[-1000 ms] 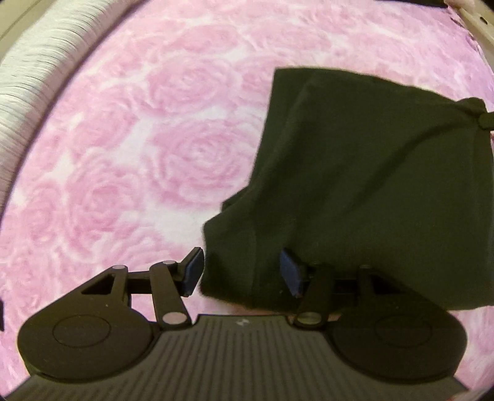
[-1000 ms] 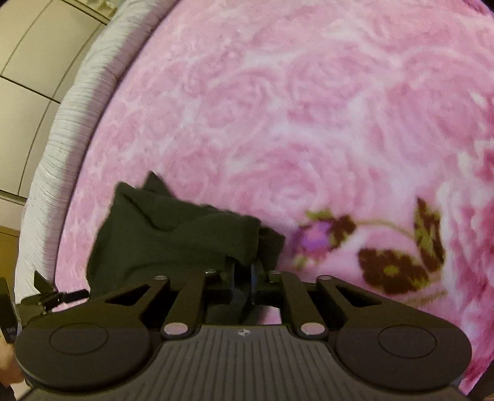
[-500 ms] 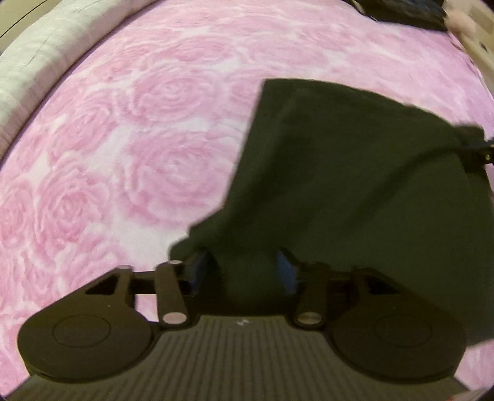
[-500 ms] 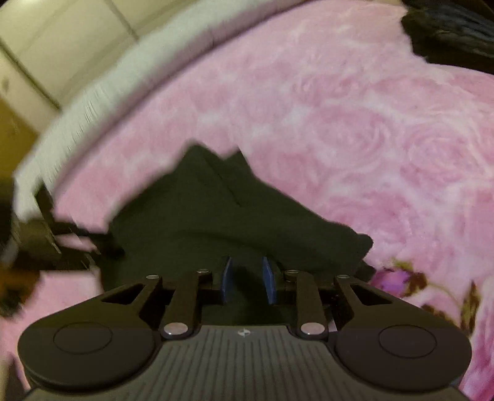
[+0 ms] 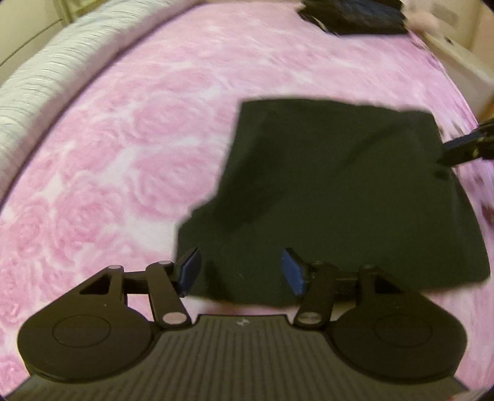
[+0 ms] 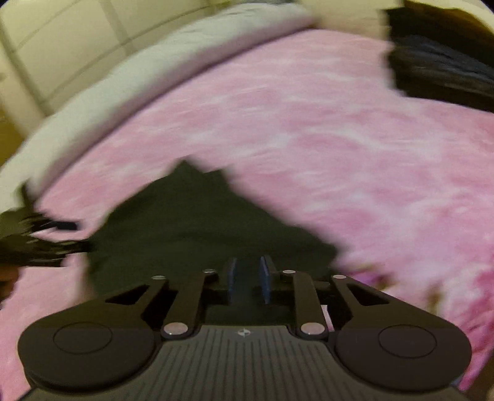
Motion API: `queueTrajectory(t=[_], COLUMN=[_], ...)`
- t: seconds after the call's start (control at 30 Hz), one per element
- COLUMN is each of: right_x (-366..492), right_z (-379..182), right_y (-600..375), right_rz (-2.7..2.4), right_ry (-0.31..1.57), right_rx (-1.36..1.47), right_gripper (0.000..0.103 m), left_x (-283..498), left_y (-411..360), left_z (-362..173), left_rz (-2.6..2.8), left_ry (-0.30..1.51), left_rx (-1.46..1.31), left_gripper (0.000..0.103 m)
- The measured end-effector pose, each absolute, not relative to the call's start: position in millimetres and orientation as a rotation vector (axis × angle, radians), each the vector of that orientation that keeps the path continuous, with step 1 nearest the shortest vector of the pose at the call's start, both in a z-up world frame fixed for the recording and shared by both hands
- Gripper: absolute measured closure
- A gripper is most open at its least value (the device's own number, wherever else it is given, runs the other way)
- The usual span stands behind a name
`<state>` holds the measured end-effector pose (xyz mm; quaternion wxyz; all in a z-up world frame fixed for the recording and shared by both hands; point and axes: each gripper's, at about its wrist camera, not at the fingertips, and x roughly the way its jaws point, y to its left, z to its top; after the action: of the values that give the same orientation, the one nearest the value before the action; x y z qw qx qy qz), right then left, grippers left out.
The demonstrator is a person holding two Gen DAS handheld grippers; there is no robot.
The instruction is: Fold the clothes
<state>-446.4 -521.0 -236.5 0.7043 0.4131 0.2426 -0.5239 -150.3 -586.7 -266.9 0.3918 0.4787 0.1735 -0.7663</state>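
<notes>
A folded black garment lies flat on the pink rose-patterned bed cover. My left gripper is open, its blue pads either side of the garment's near edge, holding nothing. The right gripper's tip shows at the garment's far right corner. In the right wrist view the garment lies just ahead of my right gripper, whose blue pads stand slightly apart with nothing between them. The left gripper shows blurred at the left edge.
A dark pile of other clothes lies at the far end of the bed; it also shows in the right wrist view. A white ribbed bed edge runs along the left. Cream cabinet panels stand behind.
The right gripper let go of the garment's corner and opened slightly, pulling back and tilting up. The left gripper closed in on the near edge, then drew back open. The garment settled flat.
</notes>
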Motion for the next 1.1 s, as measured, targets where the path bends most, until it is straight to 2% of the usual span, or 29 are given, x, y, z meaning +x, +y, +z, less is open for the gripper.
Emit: queueTrajectory(t=[0.07,0.17,0.2,0.3,0.43,0.53,0.57,0.63,0.8,0.9,1.0,1.1], right_x=[-422,-397,-394,-394,-402,-391,-382,-358,-288,-261,-252,-255], right_z=[-250,-278,-284,-288,-278,-256,-247,-242,-276,-306,-326,-327], right_y=[-511,-493,-486,-466,-459,-451,-445,-434,-407,-400,-404,-414], right_rz=[-1.104,-1.082,-1.078,-1.072,-1.121,-1.179,-1.176,-1.145,-1.037,-1.067,-1.083,-1.125], right_ry=[0.551,0.663,0.690,0.746,0.800,0.824,0.829,0.880,1.104,1.197,1.213,1.191], right_rx=[0.947,0.941,0.917,0.818,0.850,0.761,0.688,0.559,0.212,-0.012,-0.097,-0.098], right_gripper=[0.080,0.080,0.080,0.080,0.079,0.069,0.055,0.036,0.036,0.039,0.039,0.039], left_x=[-157,-165,-165,-160,-149,-143,-142,-144,-158,-167,-171,-173], left_y=[-581,-580,-581,-580,-563,-536,-527,-514,-498,-504,-511,-518], left_z=[-282,-300,-300,-295,-276,-267,-267,-274,-310,-320,-324,-325], left_rz=[-1.955,-1.951,-1.952,-1.956,-1.964,-1.998,-2.009,-2.038,-2.114,-2.143,-2.173,-2.192], left_ry=[0.389,0.311,0.308,0.289,0.173,-0.057,-0.136,-0.259,-0.528,-0.547,-0.568,-0.630], left_rx=[1.259,1.284,1.282,1.291,1.334,1.404,1.434,1.496,1.555,1.519,1.489,1.484], left_gripper=[0.049,0.037,0.036,0.035,0.042,0.041,0.041,0.040,0.039,0.039,0.037,0.026])
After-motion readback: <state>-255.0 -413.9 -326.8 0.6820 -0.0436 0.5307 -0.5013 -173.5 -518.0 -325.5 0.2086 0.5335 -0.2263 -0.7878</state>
